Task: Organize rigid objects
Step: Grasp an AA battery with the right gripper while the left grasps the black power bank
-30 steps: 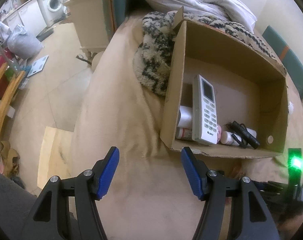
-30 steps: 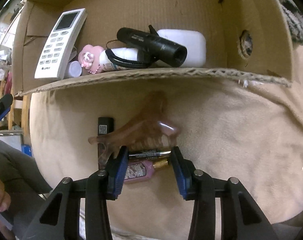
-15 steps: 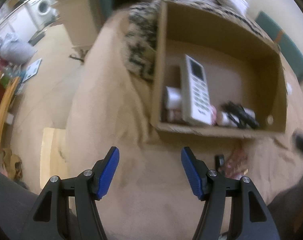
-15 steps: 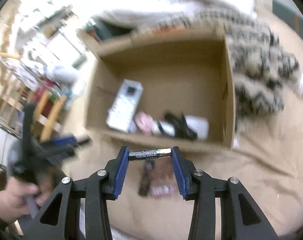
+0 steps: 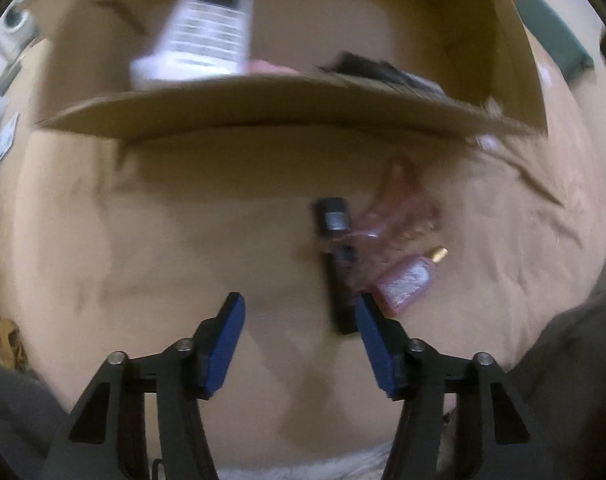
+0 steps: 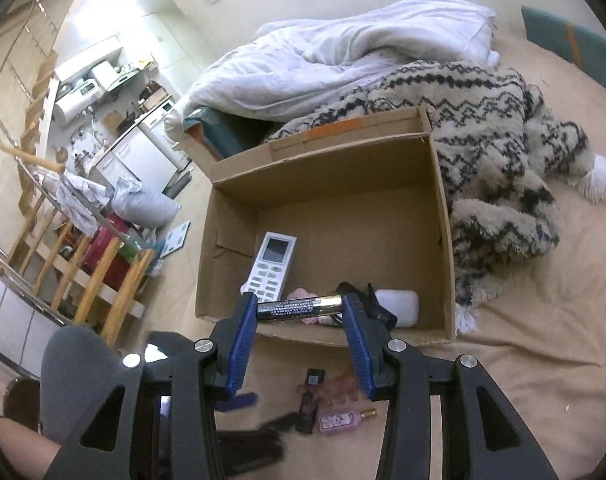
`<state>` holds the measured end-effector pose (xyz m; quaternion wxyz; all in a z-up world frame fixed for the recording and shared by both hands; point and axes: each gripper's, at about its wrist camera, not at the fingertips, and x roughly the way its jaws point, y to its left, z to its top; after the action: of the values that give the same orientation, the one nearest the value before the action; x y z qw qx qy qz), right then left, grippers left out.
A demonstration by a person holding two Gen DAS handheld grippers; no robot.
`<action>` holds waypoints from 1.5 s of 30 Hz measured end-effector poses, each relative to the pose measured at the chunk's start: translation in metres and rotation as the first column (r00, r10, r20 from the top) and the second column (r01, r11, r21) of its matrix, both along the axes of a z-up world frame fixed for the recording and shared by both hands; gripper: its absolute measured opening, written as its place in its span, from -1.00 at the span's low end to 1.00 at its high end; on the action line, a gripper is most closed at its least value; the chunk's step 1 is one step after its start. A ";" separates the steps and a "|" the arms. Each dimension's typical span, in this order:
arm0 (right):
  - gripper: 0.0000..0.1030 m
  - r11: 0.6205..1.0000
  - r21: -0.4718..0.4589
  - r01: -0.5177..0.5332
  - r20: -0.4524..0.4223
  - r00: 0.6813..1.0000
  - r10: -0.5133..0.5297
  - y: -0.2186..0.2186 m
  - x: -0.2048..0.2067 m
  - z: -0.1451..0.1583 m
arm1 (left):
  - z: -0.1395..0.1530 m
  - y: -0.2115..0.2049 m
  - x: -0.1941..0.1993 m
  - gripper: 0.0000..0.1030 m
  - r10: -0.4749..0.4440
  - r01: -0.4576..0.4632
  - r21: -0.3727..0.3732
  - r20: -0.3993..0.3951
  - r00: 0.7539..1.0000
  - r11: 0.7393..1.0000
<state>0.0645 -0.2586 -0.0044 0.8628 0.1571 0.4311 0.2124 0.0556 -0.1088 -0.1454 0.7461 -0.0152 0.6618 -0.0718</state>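
My right gripper (image 6: 299, 308) is shut on a black and gold battery (image 6: 299, 307), held crosswise high above the near wall of the cardboard box (image 6: 443, 216). The box holds a white remote (image 6: 270, 270), a pink item (image 6: 301, 294), a black device and a white case (image 6: 397, 307). My left gripper (image 5: 299, 314) is open and empty, low over the beige sheet. Just ahead of its right finger lie a black stick-shaped device (image 5: 337, 264), a pink bottle (image 5: 405, 286) and a translucent hair claw (image 5: 395, 208). These also show in the right wrist view, the bottle (image 6: 341, 420) lowest.
A patterned fuzzy blanket (image 6: 499, 168) and a white duvet (image 6: 343, 56) lie behind and right of the box. A wooden railing (image 6: 75, 272) and floor clutter are off the bed's left edge. A grey-sleeved arm (image 6: 75, 376) is at lower left.
My right gripper lifted the battery off the sheet and rose high over the box. My left gripper swung right and down toward the black device, bottle and hair claw.
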 end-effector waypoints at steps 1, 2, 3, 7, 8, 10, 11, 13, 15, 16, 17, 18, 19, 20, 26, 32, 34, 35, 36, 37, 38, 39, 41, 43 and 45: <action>-0.12 1.000 0.004 0.000 0.002 1.000 0.000 -0.001 0.000 0.001 | -0.003 -0.006 0.001 -0.06 -0.007 0.007 0.007 0.003 1.000 1.000; -0.12 1.000 0.010 0.001 0.005 1.000 -0.001 -0.002 0.000 0.001 | -0.006 -0.012 0.003 -0.12 -0.016 0.016 0.029 0.004 1.000 0.999; -0.12 1.000 0.016 0.003 0.006 1.000 -0.003 -0.003 0.000 0.002 | -0.011 -0.017 0.006 -0.12 -0.022 0.022 0.058 -0.003 1.000 0.998; -0.12 0.999 0.029 0.012 0.002 1.000 -0.012 -0.007 0.001 0.002 | -0.017 -0.026 0.013 -0.15 -0.021 0.020 0.102 0.003 1.000 0.995; -0.12 0.999 0.035 0.014 0.000 1.000 -0.014 -0.008 0.001 0.002 | -0.018 -0.027 0.015 -0.15 -0.019 0.019 0.105 0.001 1.000 0.994; -0.12 0.999 0.040 0.018 -0.001 1.000 -0.018 -0.009 0.001 0.003 | -0.018 -0.028 0.018 -0.15 -0.023 0.023 0.111 -0.001 1.000 0.994; -0.12 0.999 0.042 0.017 -0.002 1.000 -0.016 -0.009 0.002 0.003 | -0.018 -0.029 0.020 -0.18 -0.029 0.029 0.115 0.000 1.000 0.993; -0.12 0.999 0.040 0.015 -0.004 1.000 -0.015 -0.008 0.004 0.003 | -0.017 -0.031 0.022 -0.30 -0.041 0.040 0.125 0.005 0.999 0.991; -0.12 0.999 0.031 0.013 -0.007 1.000 -0.013 -0.007 0.005 0.002 | -0.016 -0.031 0.022 -0.54 -0.044 0.042 0.132 0.009 0.999 0.990; -0.12 1.000 0.027 0.013 -0.011 1.000 -0.013 -0.007 0.005 0.001 | -0.015 -0.031 0.022 -0.63 -0.053 0.051 0.142 0.012 0.999 0.989; -0.12 1.000 0.025 0.012 -0.014 1.000 -0.012 -0.007 0.006 0.000 | -0.014 -0.031 0.021 -0.63 -0.069 0.066 0.150 0.016 0.997 0.987; -0.12 1.000 0.023 0.011 -0.019 1.000 -0.011 -0.007 0.006 0.000 | -0.014 -0.031 0.020 -0.64 -0.084 0.080 0.153 0.020 0.996 0.985; -0.12 1.000 0.019 0.013 -0.022 1.000 -0.012 -0.007 0.006 -0.001 | -0.013 -0.031 0.019 -0.64 -0.094 0.090 0.154 0.020 0.995 0.984; -0.12 1.000 0.016 0.014 -0.026 1.000 -0.014 -0.007 0.006 -0.002 | -0.013 -0.030 0.018 -0.65 -0.097 0.093 0.155 0.020 0.995 0.984; -0.12 1.000 0.007 0.027 -0.042 0.999 -0.026 -0.009 0.008 -0.005 | -0.008 -0.008 0.005 -0.65 -0.085 0.082 0.156 0.013 0.996 0.984; -0.12 1.000 -0.015 0.027 -0.060 0.998 -0.027 -0.006 0.008 -0.009 | 0.014 0.031 -0.002 -0.66 -0.005 -0.007 0.182 0.065 0.998 0.983; -0.12 0.999 -0.023 0.029 -0.062 0.998 -0.030 -0.005 0.008 -0.010 | 0.028 0.042 -0.002 -0.66 0.023 -0.039 0.166 0.099 0.995 0.985; -0.12 0.999 -0.027 0.030 -0.064 0.997 -0.032 -0.005 0.008 -0.010 | 0.035 0.047 -0.001 -0.66 0.033 -0.052 0.157 0.119 0.992 0.986; -0.12 0.999 -0.031 0.033 -0.065 0.997 -0.035 -0.006 0.008 -0.011 | 0.046 0.050 -0.002 -0.66 0.041 -0.063 0.149 0.146 0.988 0.987; -0.12 0.999 -0.034 0.036 -0.065 0.997 -0.038 -0.006 0.008 -0.011 | 0.057 0.053 -0.001 -0.66 0.048 -0.073 0.141 0.173 0.984 0.987; -0.12 0.999 -0.036 0.036 -0.066 0.997 -0.039 -0.006 0.008 -0.011 | 0.066 0.054 0.001 -0.66 0.056 -0.083 0.132 0.197 0.979 0.988; -0.12 0.998 -0.042 0.039 -0.068 0.997 -0.042 -0.006 0.009 -0.011 | 0.075 0.055 0.001 -0.66 0.065 -0.094 0.122 0.226 0.972 0.988; -0.12 0.998 -0.051 0.039 -0.068 0.997 -0.042 -0.005 0.011 -0.012 | 0.092 0.055 -0.003 -0.66 0.077 -0.110 0.104 0.282 0.956 0.988; -0.12 0.997 -0.074 0.037 -0.063 0.997 -0.041 -0.003 0.014 -0.011 | 0.112 0.061 -0.001 -0.66 0.084 -0.124 0.093 0.346 0.935 0.988; -0.12 0.996 -0.085 0.036 -0.054 0.998 -0.040 -0.002 0.017 -0.010 | 0.133 0.069 0.014 -0.66 0.084 -0.129 0.088 0.391 0.916 0.988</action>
<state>0.0819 -0.2607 -0.0142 0.8602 0.1347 0.4603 0.1733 0.0700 -0.0400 -0.0121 0.8643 0.0051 0.5029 0.0046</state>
